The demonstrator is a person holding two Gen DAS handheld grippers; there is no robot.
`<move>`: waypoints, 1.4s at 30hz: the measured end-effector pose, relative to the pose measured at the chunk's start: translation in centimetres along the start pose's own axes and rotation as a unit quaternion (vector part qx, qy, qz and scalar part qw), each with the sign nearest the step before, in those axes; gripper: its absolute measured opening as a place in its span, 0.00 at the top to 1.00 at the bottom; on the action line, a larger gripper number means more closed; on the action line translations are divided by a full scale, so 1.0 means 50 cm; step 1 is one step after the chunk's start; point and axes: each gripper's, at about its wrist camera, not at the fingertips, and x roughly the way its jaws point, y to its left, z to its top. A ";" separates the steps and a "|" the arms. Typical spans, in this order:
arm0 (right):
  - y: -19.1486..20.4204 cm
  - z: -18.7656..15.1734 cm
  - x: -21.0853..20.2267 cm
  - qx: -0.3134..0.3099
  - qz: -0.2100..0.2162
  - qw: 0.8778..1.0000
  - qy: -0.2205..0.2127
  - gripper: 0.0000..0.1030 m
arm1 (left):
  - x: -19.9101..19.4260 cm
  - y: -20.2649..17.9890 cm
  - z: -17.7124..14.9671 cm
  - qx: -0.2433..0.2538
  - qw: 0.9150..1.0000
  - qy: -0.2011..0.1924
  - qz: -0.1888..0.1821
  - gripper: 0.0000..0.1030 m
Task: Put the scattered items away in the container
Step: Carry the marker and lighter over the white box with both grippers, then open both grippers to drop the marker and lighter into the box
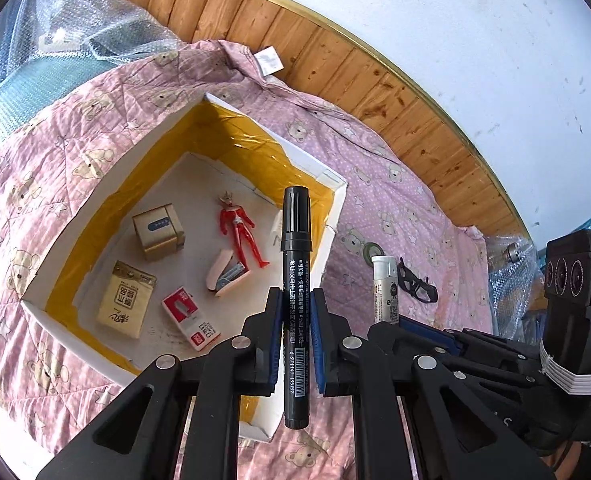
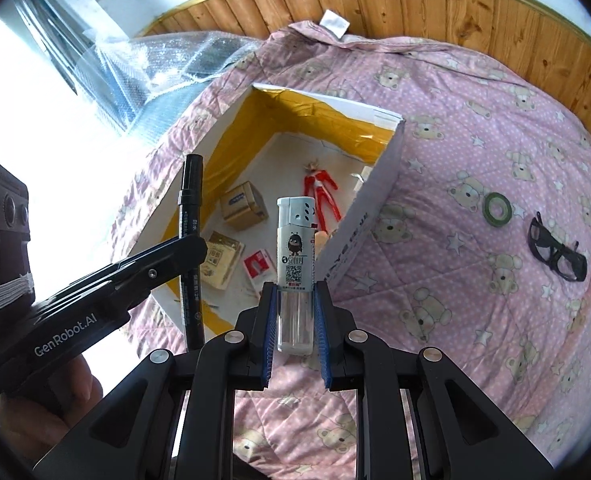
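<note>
- A white cardboard box lined with yellow tape (image 1: 337, 204) is seen open-topped on a bed covered by a pink quilt printed with bears (image 2: 475, 280).
- Inside the box, a red and silver toy figure (image 1: 241, 232), a pink stapler (image 1: 227, 274), a small gold carton (image 1: 158, 231), a yellow tissue packet (image 1: 125, 300) and a red and white staple box (image 1: 191, 318) are already laid on the floor of the box.
- The left tool (image 1: 296, 332) is closed on a black marker pen with white lettering (image 1: 295, 280), gripped at mid-barrel with the cap pointing away; it is held above the near corner of the box.
- The right tool (image 2: 295, 322) is clamped around the clear lower half of a white lighter with a cartoon print (image 2: 295, 240), held upright just outside the box's near wall.
- Two things are left on the quilt, well apart from the box: a small green tape ring (image 2: 497, 208) and a pair of black-framed glasses (image 2: 557, 252).
- The task is judged well over half done: five items are boxed, two are in hand and not yet released, and two remain to be collected.
</note>
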 end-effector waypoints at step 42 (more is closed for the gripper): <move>0.053 0.188 0.150 -0.030 0.006 0.999 0.032 0.82 | 0.176 0.128 0.231 0.002 0.999 0.032 0.036 0.87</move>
